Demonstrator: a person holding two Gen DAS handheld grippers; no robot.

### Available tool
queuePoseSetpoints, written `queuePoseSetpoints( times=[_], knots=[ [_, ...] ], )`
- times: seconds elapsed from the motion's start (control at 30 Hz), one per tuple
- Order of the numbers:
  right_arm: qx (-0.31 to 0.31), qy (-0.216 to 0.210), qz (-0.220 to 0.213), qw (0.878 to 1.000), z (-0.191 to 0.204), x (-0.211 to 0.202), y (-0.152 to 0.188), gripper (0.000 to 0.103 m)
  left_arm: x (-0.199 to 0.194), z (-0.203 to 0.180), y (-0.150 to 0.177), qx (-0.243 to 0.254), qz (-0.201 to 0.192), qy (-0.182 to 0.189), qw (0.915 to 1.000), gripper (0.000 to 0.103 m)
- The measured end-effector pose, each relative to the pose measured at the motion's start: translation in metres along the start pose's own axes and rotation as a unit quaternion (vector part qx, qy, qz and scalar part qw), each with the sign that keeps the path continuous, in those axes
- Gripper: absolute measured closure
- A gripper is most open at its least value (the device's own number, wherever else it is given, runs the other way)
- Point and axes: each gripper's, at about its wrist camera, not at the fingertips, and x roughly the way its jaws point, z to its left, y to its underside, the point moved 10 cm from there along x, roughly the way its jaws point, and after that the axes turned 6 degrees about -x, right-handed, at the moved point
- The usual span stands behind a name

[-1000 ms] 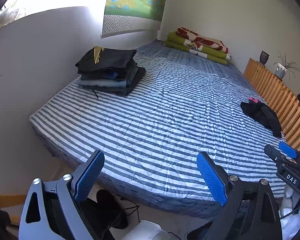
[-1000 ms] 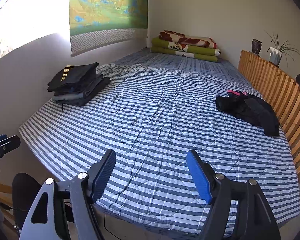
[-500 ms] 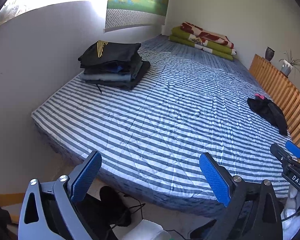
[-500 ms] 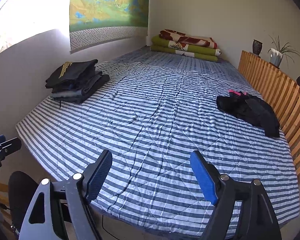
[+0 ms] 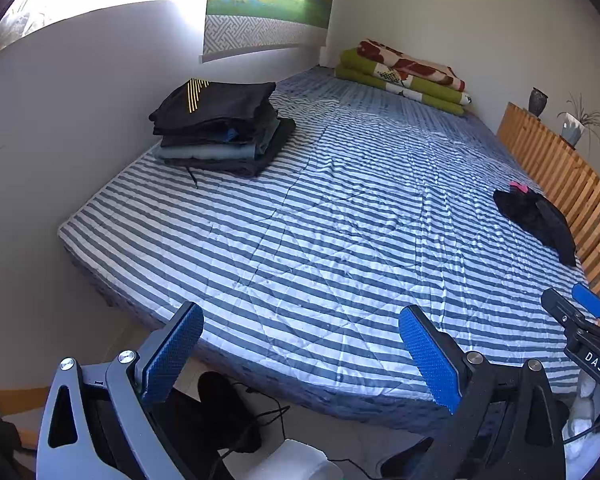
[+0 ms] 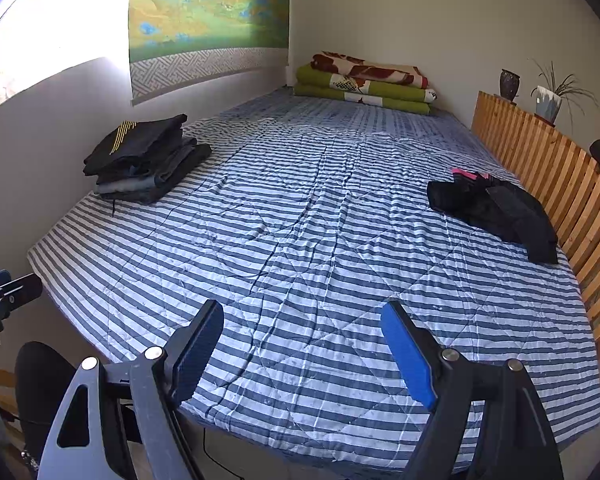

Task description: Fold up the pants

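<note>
Blue-and-white striped quilted bed (image 6: 300, 240) fills the view; crumpled black pants (image 6: 496, 208) lie by the wooden rail. Left gripper (image 5: 300, 352) gapes empty; right gripper (image 6: 302, 344), jaws just widened, holds nothing.

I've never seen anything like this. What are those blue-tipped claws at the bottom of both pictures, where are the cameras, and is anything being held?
No robot here: a person holds one two-finger gripper in each hand, each with a wide-angle camera looking along its fingers. One picture comes from the left gripper, the other from the right gripper. Both stand open and hold nothing; the right one's jaws have just been opening. Ahead is a bed with a striped quilt. On it lie a stack of folded clothes by the wall, crumpled black pants near the wooden rail, not yet folded, and folded blankets at the far end.
</note>
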Motion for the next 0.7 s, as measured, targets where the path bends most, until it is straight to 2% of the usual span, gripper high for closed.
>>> queuePoseSetpoints(
  times=[0.7],
  knots=[
    [-0.001,-0.002,0.006,1.0,-0.0006,0.004,0.0033,0.025,0.0072,0.0002,0.0051,-0.001,0.007,0.0,1.0,0.003]
  ],
)
